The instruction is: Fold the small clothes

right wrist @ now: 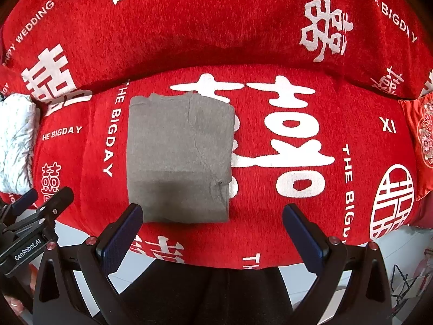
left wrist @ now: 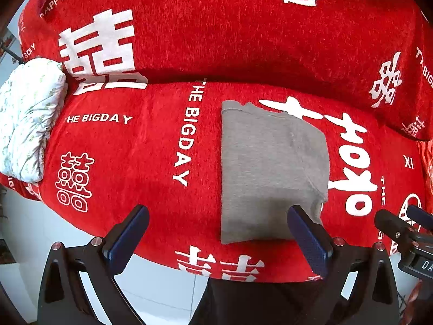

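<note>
The grey cloth [right wrist: 180, 159] sits folded into a neat rectangle on the red sofa [right wrist: 270, 54] seat, near its front edge. Looks like soft, light knit, floppy and not slippery, so pinching a corner or the near edge seems best. Left gripper [left wrist: 216, 233] and right gripper [right wrist: 212, 230] both spread wide, holding nothing.

Both wrist cameras look forward past their spread fingers, near and above the same grey folded garment [left wrist: 273, 170] [right wrist: 180, 159]
</note>
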`<state>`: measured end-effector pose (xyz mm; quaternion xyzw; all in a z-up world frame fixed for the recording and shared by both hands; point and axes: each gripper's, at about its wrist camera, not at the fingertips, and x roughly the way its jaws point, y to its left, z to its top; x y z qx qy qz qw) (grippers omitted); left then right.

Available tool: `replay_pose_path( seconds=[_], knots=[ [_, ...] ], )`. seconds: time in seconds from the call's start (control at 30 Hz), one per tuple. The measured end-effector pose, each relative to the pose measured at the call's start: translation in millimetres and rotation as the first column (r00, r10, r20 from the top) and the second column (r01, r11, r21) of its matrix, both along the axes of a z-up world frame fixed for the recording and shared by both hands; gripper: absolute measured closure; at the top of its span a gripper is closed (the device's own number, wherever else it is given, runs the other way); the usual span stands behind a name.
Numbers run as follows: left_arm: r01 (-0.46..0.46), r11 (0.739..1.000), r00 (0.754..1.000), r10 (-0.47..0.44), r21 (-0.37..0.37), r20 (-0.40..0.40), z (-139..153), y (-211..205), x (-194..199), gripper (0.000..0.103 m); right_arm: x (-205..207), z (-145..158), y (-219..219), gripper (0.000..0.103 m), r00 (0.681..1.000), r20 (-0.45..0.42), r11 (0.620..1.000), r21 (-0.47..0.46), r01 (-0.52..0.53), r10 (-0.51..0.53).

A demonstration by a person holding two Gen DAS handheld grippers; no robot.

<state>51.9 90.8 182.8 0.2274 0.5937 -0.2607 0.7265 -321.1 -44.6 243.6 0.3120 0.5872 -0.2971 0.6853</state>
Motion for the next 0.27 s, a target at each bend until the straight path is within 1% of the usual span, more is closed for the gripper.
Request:
replay_pose_path(
  seconds=[0.27],
  knots=[
    [0.009,1.000,1.000,-0.009,-0.018,-0.001,1.4,0.0,0.8,0.001,0.7,0.6,-1.8,0.000,1.000,-0.005,1.000,0.000,-0.002,0.002]
  ],
)
